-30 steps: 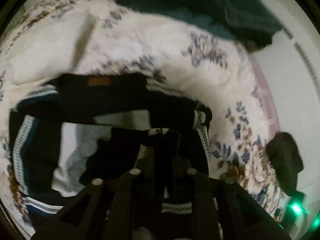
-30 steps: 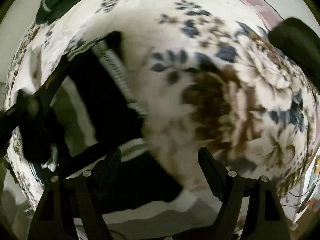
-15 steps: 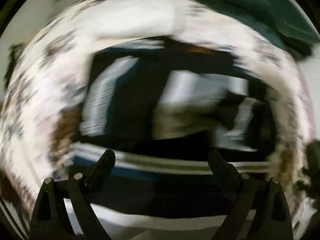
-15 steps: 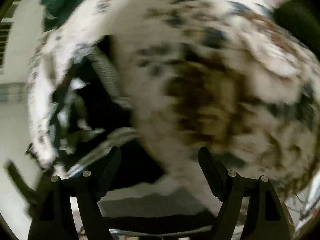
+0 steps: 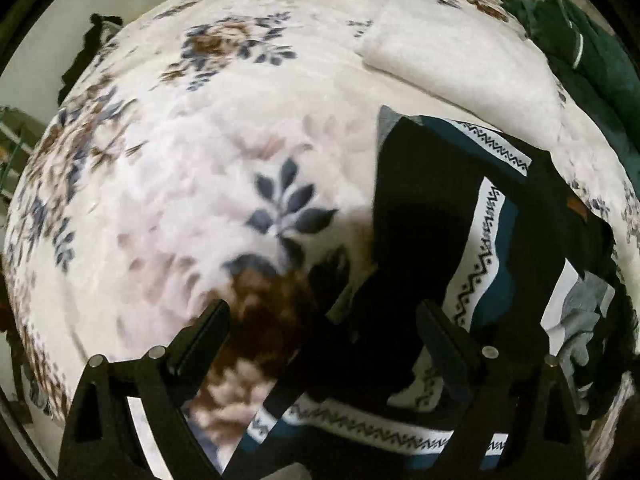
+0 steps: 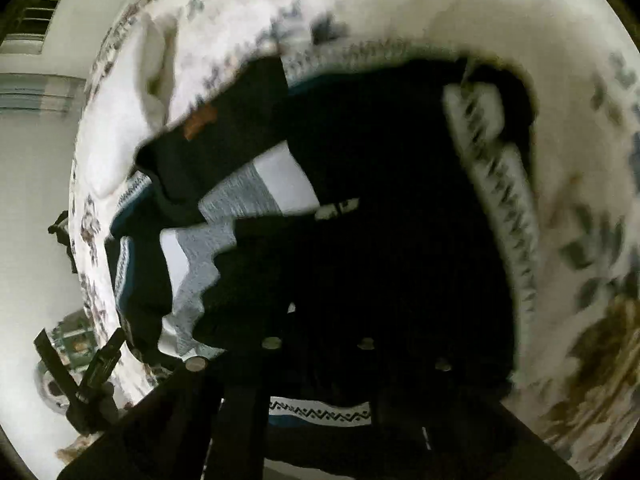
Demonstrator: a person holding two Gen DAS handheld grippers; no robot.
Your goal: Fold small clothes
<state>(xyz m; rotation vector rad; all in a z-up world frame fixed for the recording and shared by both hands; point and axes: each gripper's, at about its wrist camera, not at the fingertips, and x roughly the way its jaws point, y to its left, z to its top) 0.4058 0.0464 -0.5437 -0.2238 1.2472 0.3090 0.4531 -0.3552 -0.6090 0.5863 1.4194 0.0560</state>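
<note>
- A dark garment point(image 5: 436, 216) with white zigzag-patterned bands and grey-and-white panels lay on a bed, on a cream blanket point(image 5: 192, 152) printed with blue and brown flowers.
- In the left wrist view, it sat to the right, partly folded over itself, with a banded edge running along the bottom.
- The left tongs point(image 5: 324, 332) stood wide open over the garment's left edge, one finger above the blanket and the other above the dark cloth. They held nothing.
- The right tongs point(image 6: 320, 320) were closed. In their own dim, blurred view, their fingers met against dark cloth; whether they had pinched a fold could not be told.
- A white folded cloth point(image 5: 460, 64) and a dark green heap point(image 5: 592, 52) lay at the far side of the bed.
- The garment looked soft, light and limp, likely a knit. It would probably sag and bunch when lifted, and drag on the fleecy blanket.
- The best hold seemed to be a banded hem or corner, where the edge was thicker and plain to see.
</note>
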